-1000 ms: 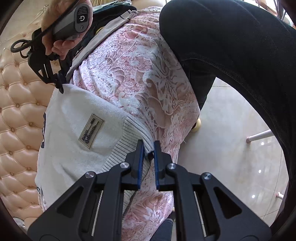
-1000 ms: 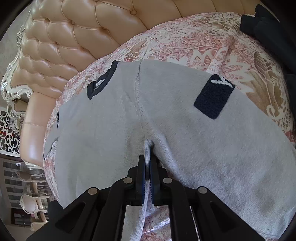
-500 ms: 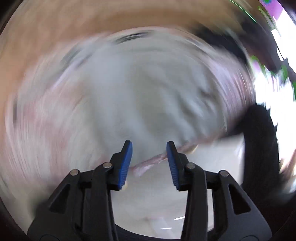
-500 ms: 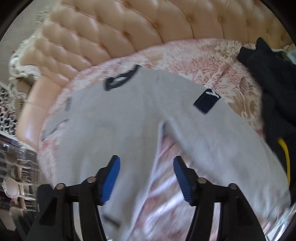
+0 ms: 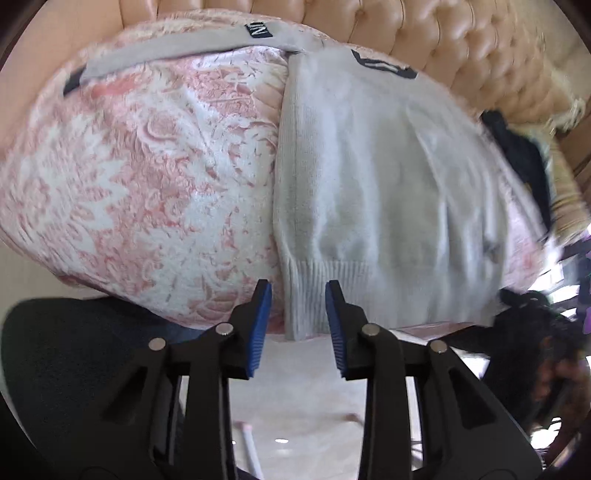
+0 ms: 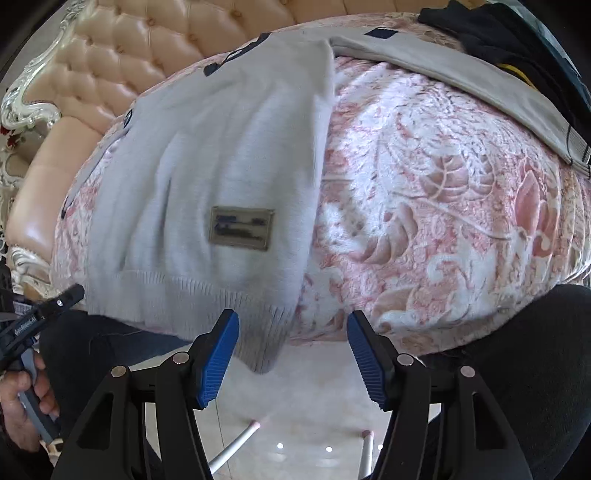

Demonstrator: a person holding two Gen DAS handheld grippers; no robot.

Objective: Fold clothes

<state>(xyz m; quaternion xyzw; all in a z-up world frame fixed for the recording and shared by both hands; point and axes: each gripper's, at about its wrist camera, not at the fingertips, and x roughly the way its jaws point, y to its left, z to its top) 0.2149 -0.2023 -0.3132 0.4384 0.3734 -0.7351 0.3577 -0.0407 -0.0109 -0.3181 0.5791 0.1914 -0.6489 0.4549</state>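
Nearest in the left wrist view, the left gripper has its blue pads apart and closing, with the ribbed hem corner of the grey sweater lying in the gap; the pads do not press on it. In the right wrist view the right gripper stands with its jaws wide apart, and the other hem corner hangs over the seat edge just inside its left pad, untouched. Low at the left edge of that view a hand grips the handle of the other gripper.

Below both grippers lies a glossy pale floor, with white legs standing on it. Dark trouser legs flank the seat edge.

The sweater lies spread on a pink floral cover, its hem at the front edge and its collar toward the back. A tan label sits on its front above the hem. One sleeve stretches sideways across the cover.

Farther back, dark clothes lie piled at the end of the sleeve. Behind everything rises the tufted beige back of the sofa.
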